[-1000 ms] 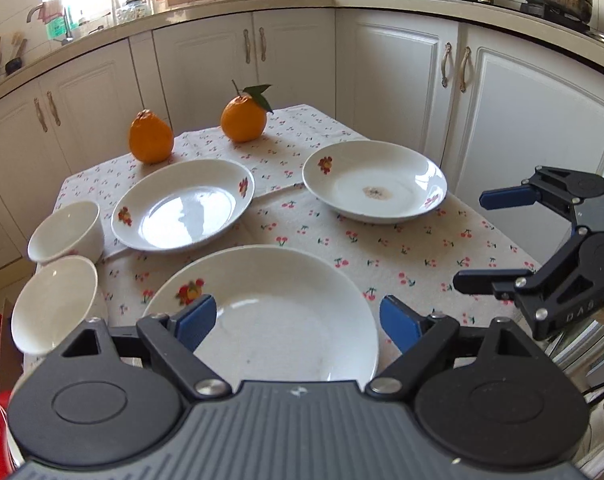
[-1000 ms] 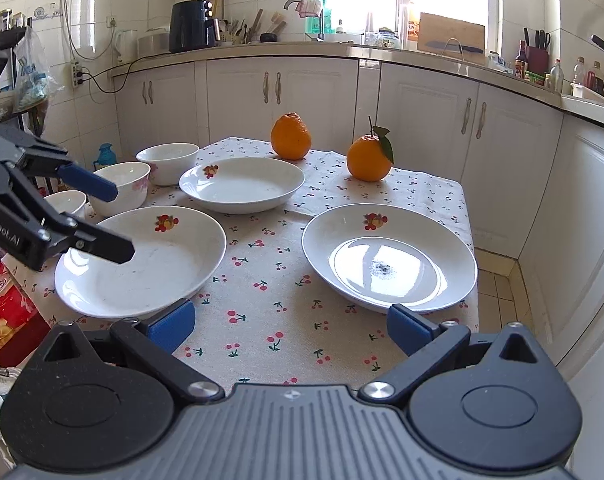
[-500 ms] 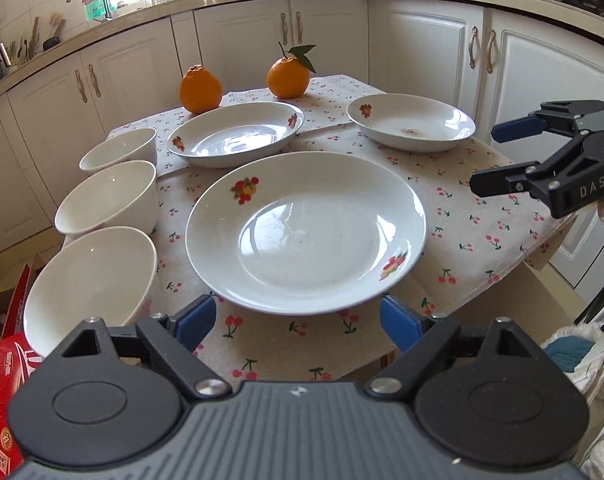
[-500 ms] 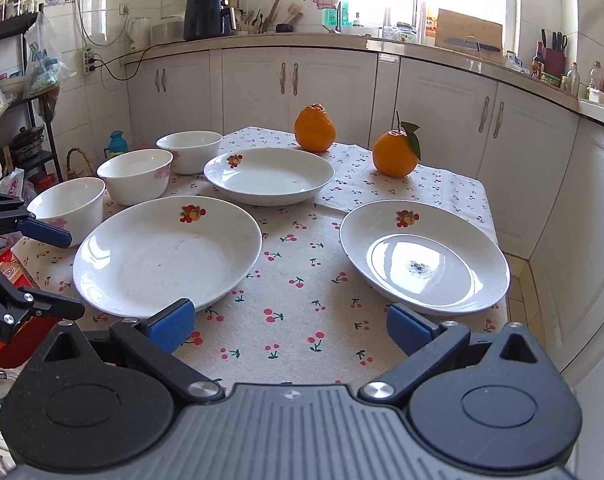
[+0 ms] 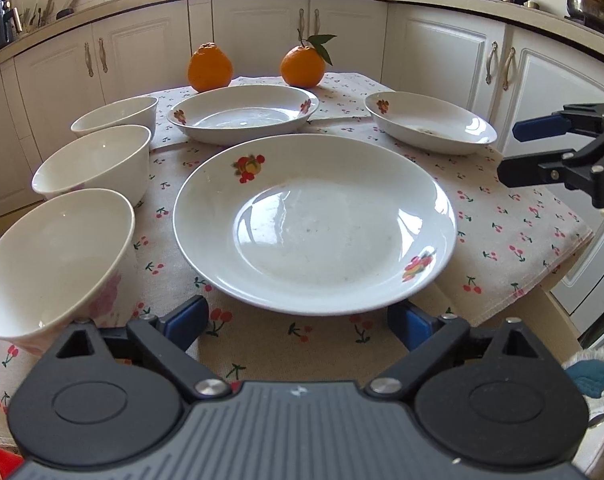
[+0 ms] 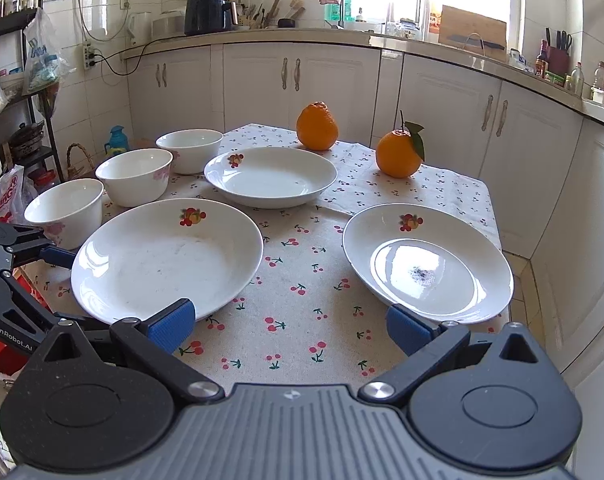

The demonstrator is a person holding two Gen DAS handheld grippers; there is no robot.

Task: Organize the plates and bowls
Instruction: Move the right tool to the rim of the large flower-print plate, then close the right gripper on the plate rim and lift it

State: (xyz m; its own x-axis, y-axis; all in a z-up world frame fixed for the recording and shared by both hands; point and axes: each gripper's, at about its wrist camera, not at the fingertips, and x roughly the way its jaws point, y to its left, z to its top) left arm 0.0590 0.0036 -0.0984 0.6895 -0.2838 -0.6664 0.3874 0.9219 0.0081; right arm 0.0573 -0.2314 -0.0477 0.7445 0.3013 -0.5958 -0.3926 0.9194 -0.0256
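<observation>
The left gripper [image 5: 298, 322] has just been opening its jaws and now holds them wide, with nothing pressed between them; the near rim of the large plate [image 5: 313, 224] sits just ahead of its blue fingertips [image 5: 186, 320], spanning the gap from one pad to the other. To the left of those fingers stand three white bowls in a row: the nearest bowl [image 5: 50, 260] is right beside the left finger, the middle bowl [image 5: 94, 164] is further ahead, and the far bowl [image 5: 116, 114] lies beyond it. Straight ahead past the large plate is a deep oval plate [image 5: 242, 114], and behind that two oranges [image 5: 210, 68] rest on the cherry-print tablecloth [image 5: 501, 220]. Ahead and to the right of the left fingers is a smaller plate [image 5: 429, 122], which has a dark speck in its middle in the right wrist view. The right gripper [image 6: 290, 322] hovers over the near edge of the table with its jaws spread wide and empty; the large plate is ahead of its left finger, and the smaller plate's rim lies just above its right finger.
</observation>
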